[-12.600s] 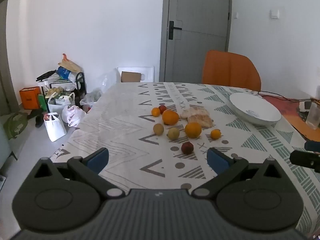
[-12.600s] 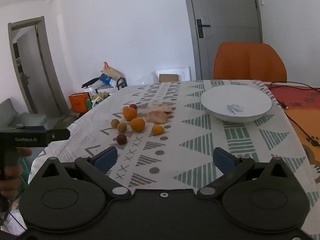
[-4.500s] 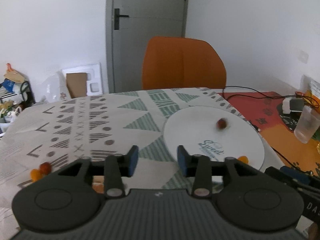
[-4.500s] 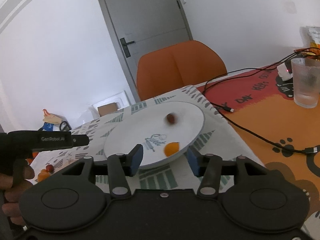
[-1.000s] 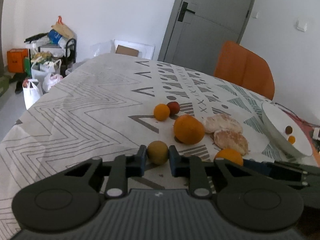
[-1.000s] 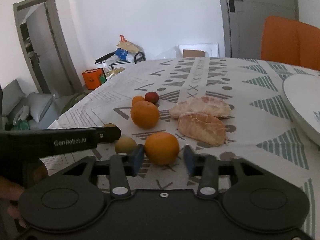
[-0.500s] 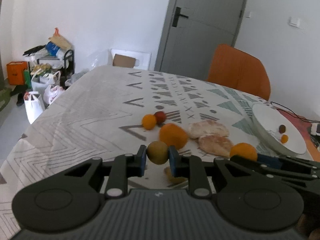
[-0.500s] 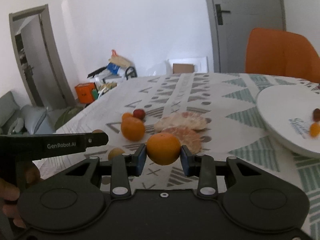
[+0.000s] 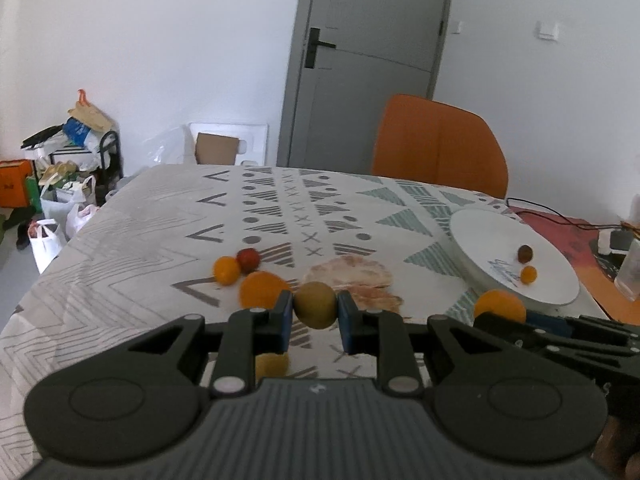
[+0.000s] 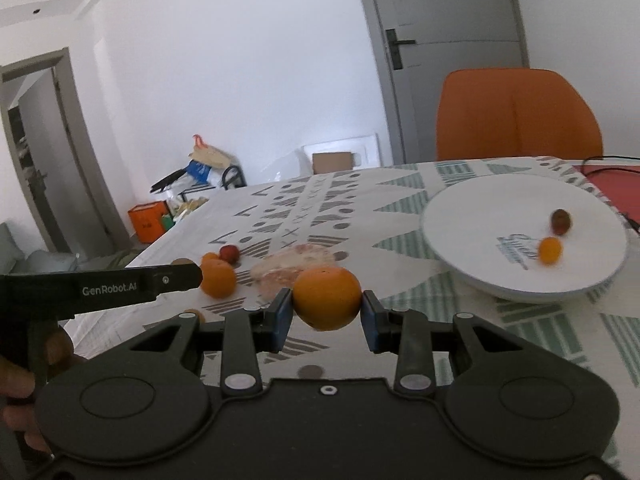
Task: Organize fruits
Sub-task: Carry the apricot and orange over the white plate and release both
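Observation:
My left gripper (image 9: pixel 315 318) is shut on a small olive-green fruit (image 9: pixel 315 305), held above the patterned tablecloth. My right gripper (image 10: pixel 326 314) is shut on an orange (image 10: pixel 327 298), also lifted off the table. The white bowl (image 10: pixel 472 216) stands to the right and holds a dark red fruit (image 10: pixel 561 221) and a small orange fruit (image 10: pixel 550 250). On the cloth lie a large orange (image 9: pixel 262 289), a small orange fruit (image 9: pixel 226 269), a red fruit (image 9: pixel 248 259), peeled citrus pieces (image 9: pixel 352 276) and a yellowish fruit (image 9: pixel 272 365) under my left fingers.
An orange chair (image 9: pixel 438 148) stands behind the table by a grey door (image 9: pixel 368 64). A clear cup (image 9: pixel 630 268) and cables (image 9: pixel 556 214) sit on the red mat at far right. Bags and a rack (image 9: pixel 60 184) crowd the floor at left.
Both grippers have lifted their fruits off the cloth and swung right toward the bowl, which now shows much more fully in both views.

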The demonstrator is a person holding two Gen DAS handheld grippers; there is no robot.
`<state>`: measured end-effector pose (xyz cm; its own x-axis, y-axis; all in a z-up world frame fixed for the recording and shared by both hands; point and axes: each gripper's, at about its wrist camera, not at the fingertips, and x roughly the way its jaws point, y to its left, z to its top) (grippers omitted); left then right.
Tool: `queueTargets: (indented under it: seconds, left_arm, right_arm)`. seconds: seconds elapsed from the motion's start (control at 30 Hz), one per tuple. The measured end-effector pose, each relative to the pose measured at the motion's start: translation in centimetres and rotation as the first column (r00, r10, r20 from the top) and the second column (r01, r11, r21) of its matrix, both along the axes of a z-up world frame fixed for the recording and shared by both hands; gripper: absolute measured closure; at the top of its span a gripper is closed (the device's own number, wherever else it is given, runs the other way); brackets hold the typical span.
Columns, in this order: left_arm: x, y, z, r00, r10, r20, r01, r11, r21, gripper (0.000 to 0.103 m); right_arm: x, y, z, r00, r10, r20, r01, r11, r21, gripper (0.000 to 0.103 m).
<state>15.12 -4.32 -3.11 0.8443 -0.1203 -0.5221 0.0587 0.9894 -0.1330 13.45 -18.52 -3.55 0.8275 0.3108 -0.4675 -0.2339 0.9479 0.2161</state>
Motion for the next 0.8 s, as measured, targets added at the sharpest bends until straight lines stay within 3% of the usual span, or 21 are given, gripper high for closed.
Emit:
queueTargets:
  seconds: [0.8]
  left_arm:
    - [0.6, -9.0, 2.3, 0.987, -0.154, 0.051, 0.151, 0.986, 0.071, 0.081]
  right_arm:
    - [-2.8, -8.5, 1.6, 0.985, -0.151, 0.087, 0.147, 0.987, 0.060, 0.068]
